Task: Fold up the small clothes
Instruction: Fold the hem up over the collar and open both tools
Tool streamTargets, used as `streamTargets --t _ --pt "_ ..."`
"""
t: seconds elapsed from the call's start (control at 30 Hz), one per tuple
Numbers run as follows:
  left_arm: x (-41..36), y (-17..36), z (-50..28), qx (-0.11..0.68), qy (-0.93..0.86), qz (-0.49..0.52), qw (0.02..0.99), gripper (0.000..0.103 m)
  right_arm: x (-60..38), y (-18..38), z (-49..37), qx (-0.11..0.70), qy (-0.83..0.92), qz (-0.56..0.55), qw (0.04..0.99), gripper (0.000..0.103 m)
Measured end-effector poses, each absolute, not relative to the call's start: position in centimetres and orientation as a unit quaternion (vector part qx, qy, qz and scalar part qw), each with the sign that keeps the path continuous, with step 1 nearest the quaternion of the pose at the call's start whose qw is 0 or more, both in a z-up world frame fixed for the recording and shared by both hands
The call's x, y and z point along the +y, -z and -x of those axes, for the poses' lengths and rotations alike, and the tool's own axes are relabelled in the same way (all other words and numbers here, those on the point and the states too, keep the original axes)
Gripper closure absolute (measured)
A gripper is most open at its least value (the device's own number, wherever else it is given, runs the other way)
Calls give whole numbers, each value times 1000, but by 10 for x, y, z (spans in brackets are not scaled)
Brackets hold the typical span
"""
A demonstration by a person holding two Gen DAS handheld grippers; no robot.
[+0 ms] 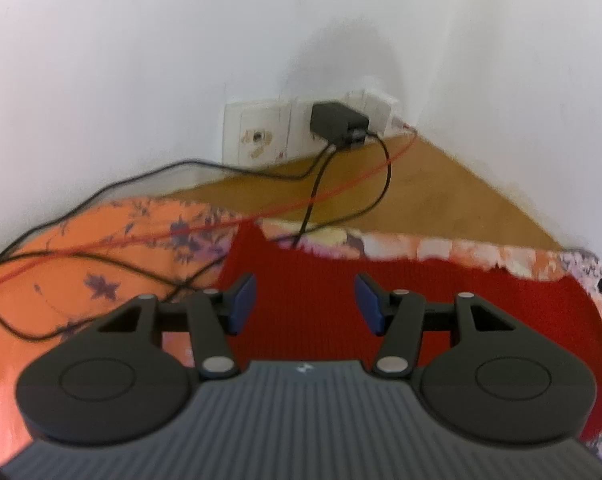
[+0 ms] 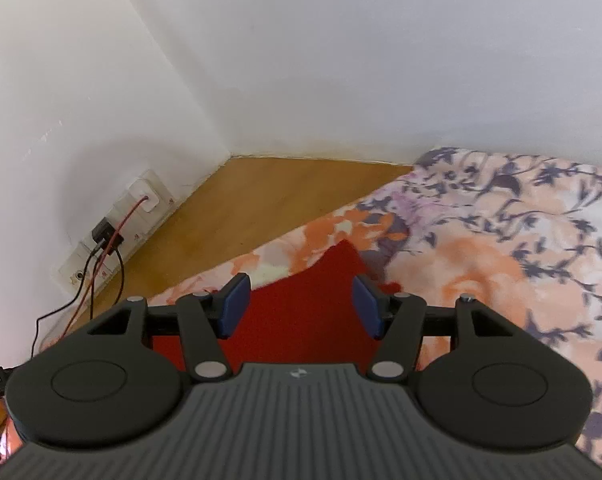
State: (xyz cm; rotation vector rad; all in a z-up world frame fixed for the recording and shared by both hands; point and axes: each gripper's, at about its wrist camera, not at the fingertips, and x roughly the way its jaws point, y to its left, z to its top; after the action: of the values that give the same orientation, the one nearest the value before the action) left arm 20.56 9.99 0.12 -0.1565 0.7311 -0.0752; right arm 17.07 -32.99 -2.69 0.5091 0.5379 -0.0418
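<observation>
A red knitted garment (image 1: 441, 296) lies flat on a floral orange bedsheet (image 1: 61, 264). My left gripper (image 1: 305, 304) hovers over its left part, open, with nothing between its blue pads (image 1: 243, 304). In the right wrist view the same red garment (image 2: 301, 312) shows a pointed corner toward the bed's edge. My right gripper (image 2: 299, 308) stands open above that corner, its blue pads (image 2: 233, 304) holding nothing. The cloth under both gripper bodies is hidden.
Black cables (image 1: 101, 264) and a thin red wire (image 1: 333, 188) run across the sheet to a black adapter (image 1: 339, 124) plugged into wall sockets (image 1: 257, 136). A wooden floor strip (image 2: 261, 208) lies between bed and white walls. The floral sheet (image 2: 501, 248) spreads to the right.
</observation>
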Motion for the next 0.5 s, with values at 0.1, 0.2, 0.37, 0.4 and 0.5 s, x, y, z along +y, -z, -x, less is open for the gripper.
streamTargets --t 0.1,0.2,0.37,0.4,0.5 --pt "97 0 -196 372 36 68 925 47 -333 29 -154 269 24 -243 932 37" --pt "95 1 -185 390 38 69 918 47 -338 35 -134 272 25 -243 931 27" --pt "92 1 -163 414 40 69 907 47 -346 48 -104 279 22 -259 924 27" --pt "91 1 -159 418 41 69 905 47 -348 51 -100 282 20 -263 923 27" --pt "85 3 -147 429 46 68 899 47 -352 60 -90 290 11 -278 916 26"
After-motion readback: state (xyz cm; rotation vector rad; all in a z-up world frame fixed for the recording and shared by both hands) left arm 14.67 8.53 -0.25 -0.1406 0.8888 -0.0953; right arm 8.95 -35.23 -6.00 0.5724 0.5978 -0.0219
